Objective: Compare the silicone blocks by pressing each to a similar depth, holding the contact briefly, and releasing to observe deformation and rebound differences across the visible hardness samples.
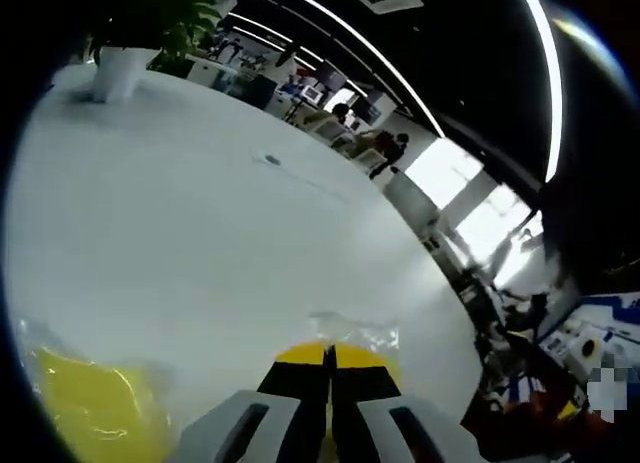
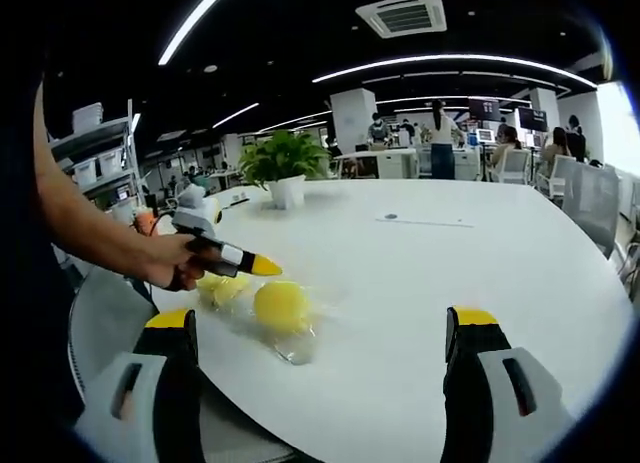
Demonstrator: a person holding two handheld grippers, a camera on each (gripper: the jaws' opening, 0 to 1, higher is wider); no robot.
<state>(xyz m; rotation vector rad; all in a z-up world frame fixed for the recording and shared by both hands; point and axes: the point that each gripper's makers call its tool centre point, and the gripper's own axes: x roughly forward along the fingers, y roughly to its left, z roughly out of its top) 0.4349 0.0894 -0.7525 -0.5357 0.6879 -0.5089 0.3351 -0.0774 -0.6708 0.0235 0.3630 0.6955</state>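
Left claw has both yellow-tipped jaws drawn together, nothing between them. In the right gripper view it comes in from 9 o'clock, held in the person's hand, its tip just over two yellow silicone blocks inside clear plastic bags on the white oval bench.

The rounder yellow block lies directly under and just past the tip, toward 5 o'clock of it. The flatter yellow block sits beside it, toward 9 o'clock, partly behind the claw. Whether the tip touches the bag cannot be told.

In the left gripper view the left claw points toward 12 o'clock, one bagged yellow block tucked just behind its tip, another off at 8 o'clock.

Right claw stands wide open and empty, both blocks ahead of it between 10 and 11 o'clock, near but apart.

Judgement: the left claw is the nearer (nearly on the round block), so the press falls to it, straight down along its own long axis.

Potted green plant stands at the far bench edge, well apart.
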